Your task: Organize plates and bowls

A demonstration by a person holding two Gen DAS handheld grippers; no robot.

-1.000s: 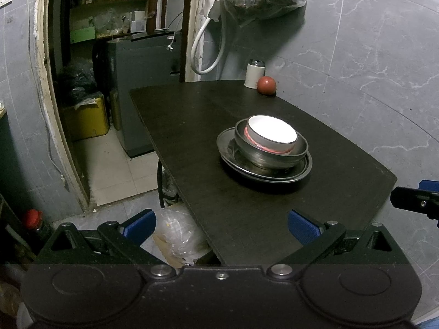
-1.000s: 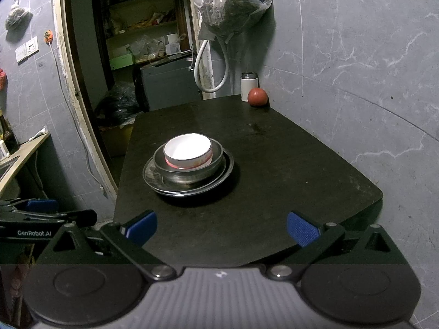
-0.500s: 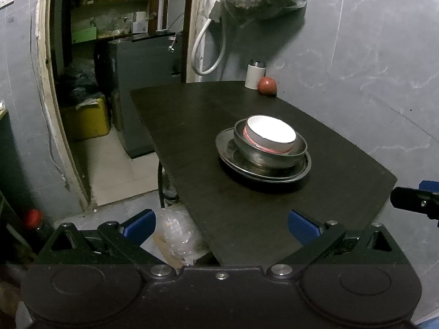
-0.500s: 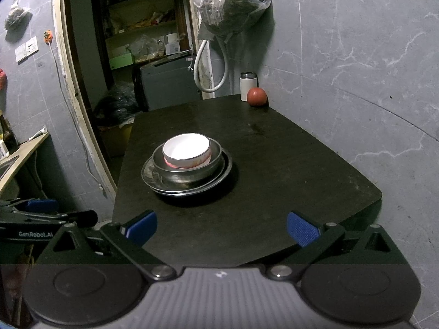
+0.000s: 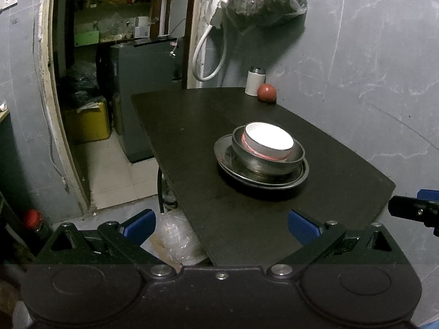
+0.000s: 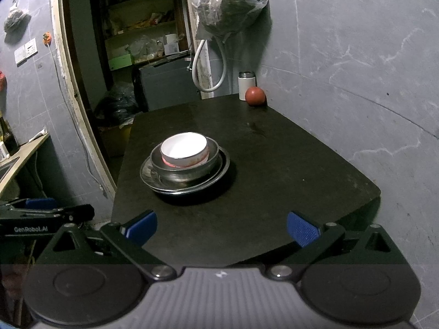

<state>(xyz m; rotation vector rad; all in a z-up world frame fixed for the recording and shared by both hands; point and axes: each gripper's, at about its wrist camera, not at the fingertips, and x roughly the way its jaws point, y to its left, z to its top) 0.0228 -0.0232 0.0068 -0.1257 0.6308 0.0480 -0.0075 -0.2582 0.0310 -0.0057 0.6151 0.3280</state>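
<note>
A white bowl (image 5: pixel 267 142) with a red band sits inside a steel bowl (image 5: pixel 263 163), which sits on a steel plate (image 5: pixel 227 150), stacked on the black table (image 5: pixel 192 126). The same white bowl (image 6: pixel 183 146), steel bowl (image 6: pixel 189 170) and steel plate (image 6: pixel 149 172) show in the right wrist view. My left gripper (image 5: pixel 221 223) is open and empty, held back at the table's near left corner. My right gripper (image 6: pixel 221 226) is open and empty at the near edge, well short of the stack.
A white canister (image 5: pixel 255 81) and a red round fruit (image 5: pixel 266 92) stand at the table's far corner by the grey wall. A doorway with a grey cabinet (image 5: pixel 142 76) and a yellow container (image 5: pixel 89 122) lies left. A plastic bag (image 5: pixel 175 240) sits under the table.
Both grippers have drifted very slightly; the stack shifted a little in each view. Nothing was gripped or released.
</note>
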